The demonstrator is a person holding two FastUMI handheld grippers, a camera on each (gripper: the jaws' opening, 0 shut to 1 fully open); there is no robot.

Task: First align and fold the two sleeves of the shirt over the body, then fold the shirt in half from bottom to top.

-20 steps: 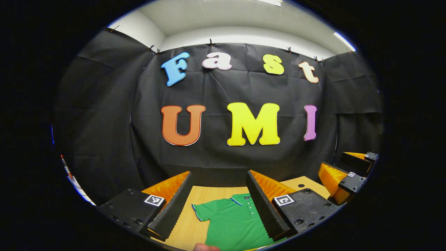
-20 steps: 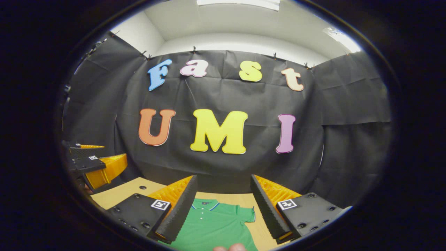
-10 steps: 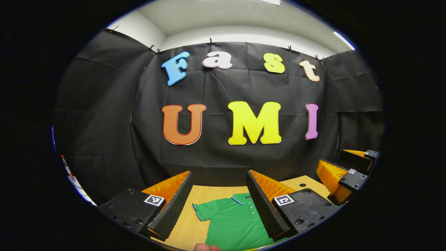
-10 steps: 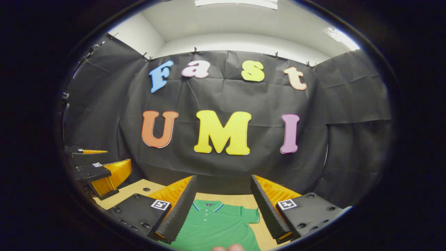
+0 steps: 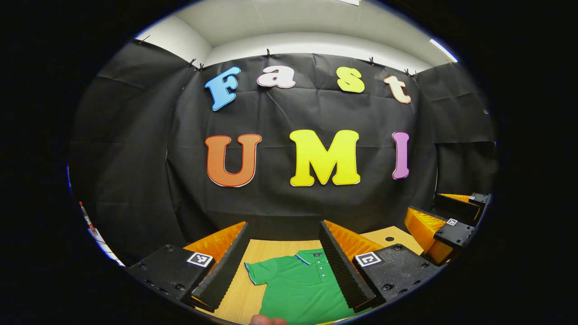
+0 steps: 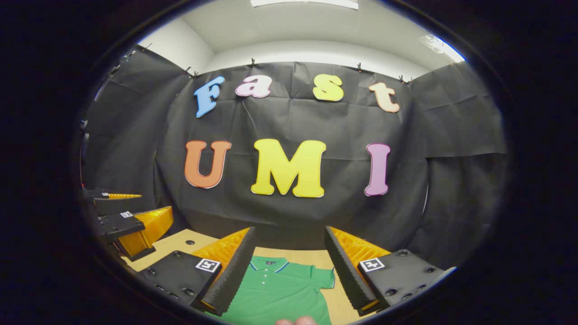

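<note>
Both views look forward over the desk [image 5: 271,247] toward the booth wall, held above and short of the green shirt [image 5: 300,284]. Each seemingly catches the other claw sideways; both share the shirt [image 6: 280,289].

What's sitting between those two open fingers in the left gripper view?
Between the left gripper's open fingers lies the green shirt, flat on the wooden table, one sleeve spread out.
</note>
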